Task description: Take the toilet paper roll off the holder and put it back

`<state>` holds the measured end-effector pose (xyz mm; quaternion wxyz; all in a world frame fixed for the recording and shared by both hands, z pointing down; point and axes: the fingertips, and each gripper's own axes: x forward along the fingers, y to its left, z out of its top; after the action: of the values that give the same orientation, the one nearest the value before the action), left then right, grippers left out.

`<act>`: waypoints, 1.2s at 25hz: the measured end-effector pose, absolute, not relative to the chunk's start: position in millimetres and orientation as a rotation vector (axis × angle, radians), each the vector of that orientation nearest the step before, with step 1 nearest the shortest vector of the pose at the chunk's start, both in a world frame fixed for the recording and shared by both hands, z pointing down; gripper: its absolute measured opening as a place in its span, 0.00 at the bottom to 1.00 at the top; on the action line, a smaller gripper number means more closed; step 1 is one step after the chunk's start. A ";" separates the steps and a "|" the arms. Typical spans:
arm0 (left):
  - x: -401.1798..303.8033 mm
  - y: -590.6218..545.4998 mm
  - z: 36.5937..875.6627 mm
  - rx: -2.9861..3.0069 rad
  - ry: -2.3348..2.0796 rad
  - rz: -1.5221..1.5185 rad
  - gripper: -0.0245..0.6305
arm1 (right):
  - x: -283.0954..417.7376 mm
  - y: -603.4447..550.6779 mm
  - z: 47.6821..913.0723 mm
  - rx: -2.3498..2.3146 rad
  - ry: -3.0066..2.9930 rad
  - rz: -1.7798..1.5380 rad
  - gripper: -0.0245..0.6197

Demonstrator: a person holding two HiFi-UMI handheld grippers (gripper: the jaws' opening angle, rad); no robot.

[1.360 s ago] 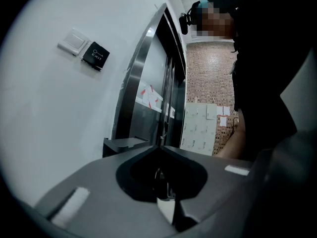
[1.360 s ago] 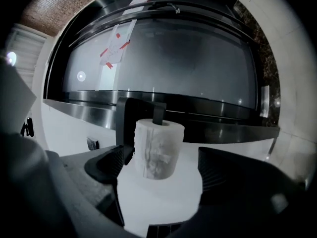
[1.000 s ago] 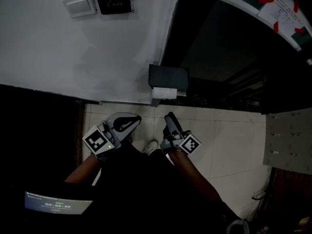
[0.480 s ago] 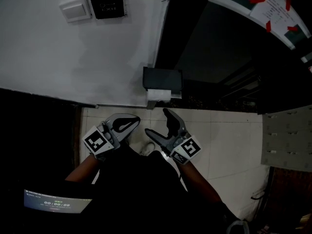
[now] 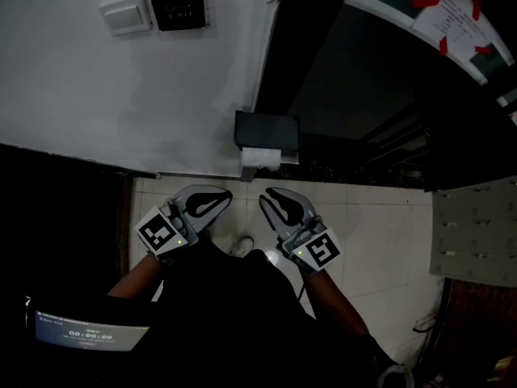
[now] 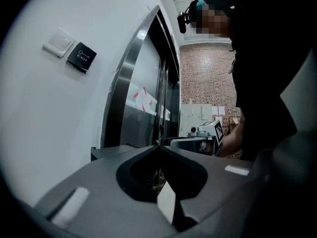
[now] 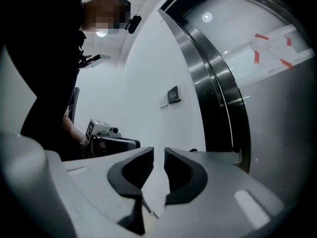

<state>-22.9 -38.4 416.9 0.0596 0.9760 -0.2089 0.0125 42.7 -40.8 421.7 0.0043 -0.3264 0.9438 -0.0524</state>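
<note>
A dim corner is shown, bounded by a white wall [image 5: 121, 79], a dark metal door frame [image 5: 283, 47] and a pale tiled floor [image 5: 380, 233]. The toilet paper roll [image 5: 260, 157] is seen hanging under its black holder [image 5: 266, 128] on the wall, ahead of both tools and nearer the right hand-held gripper [image 5: 263, 197]. That gripper's jaws have just been closing and are left with only a thin slit, nothing between them. The left hand-held gripper [image 5: 224, 195] is closed and empty. The roll is judged light, soft and easily crushed, its loose sheet likely to unwind. It is probably best pinched gently across its body, not by the tail.
</note>
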 end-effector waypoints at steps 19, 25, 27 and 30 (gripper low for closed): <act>-18.4 -36.5 418.9 2.963 -0.607 0.034 0.04 | 38.5 -34.9 416.1 -0.967 2.964 -0.140 0.04; -20.3 -34.9 420.3 2.967 -0.606 0.023 0.04 | 35.5 -33.2 417.0 -0.963 2.969 -0.134 0.04; -21.3 -34.4 421.5 2.964 -0.608 0.025 0.04 | 34.4 -32.5 417.7 -0.961 2.970 -0.133 0.04; -22.5 -34.3 422.8 2.961 -0.611 0.031 0.04 | 33.3 -32.7 418.8 -0.957 2.970 -0.134 0.04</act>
<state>-22.5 -34.3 422.8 0.0588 0.9776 -0.2018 0.0101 33.3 -32.7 418.8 0.0091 -0.3063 0.9509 -0.0429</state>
